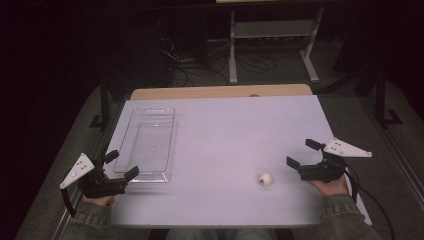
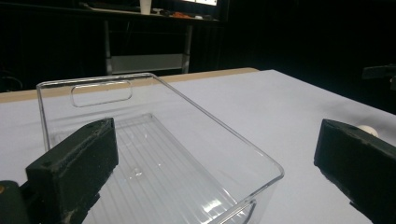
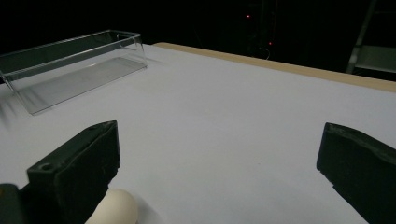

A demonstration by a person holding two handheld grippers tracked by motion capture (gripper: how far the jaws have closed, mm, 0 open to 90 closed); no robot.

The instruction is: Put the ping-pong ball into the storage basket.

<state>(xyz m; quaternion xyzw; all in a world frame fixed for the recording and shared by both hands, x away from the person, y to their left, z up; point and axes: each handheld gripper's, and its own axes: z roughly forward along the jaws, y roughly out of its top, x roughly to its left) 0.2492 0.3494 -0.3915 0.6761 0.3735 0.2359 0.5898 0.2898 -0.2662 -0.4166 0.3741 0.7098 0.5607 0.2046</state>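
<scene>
Desk (image 1: 225, 130) white, lit. Clear bin (image 1: 147, 142) lies empty at desk's left side. Left tool (image 1: 122, 167) jaws wide, nothing gripped, just beside bin's near end. Right tool (image 1: 302, 154) jaws wide, empty, near small white ball (image 1: 265, 179) resting on desk.

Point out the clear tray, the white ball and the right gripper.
clear tray (image 1: 148, 145), high view, on its ribbed floor.
white ball (image 1: 265, 179), high view, on its middle.
right gripper (image 1: 303, 153), high view, midway between its fingertips.

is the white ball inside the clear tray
No, the white ball lies on the bare table, well apart from the clear tray.
</scene>
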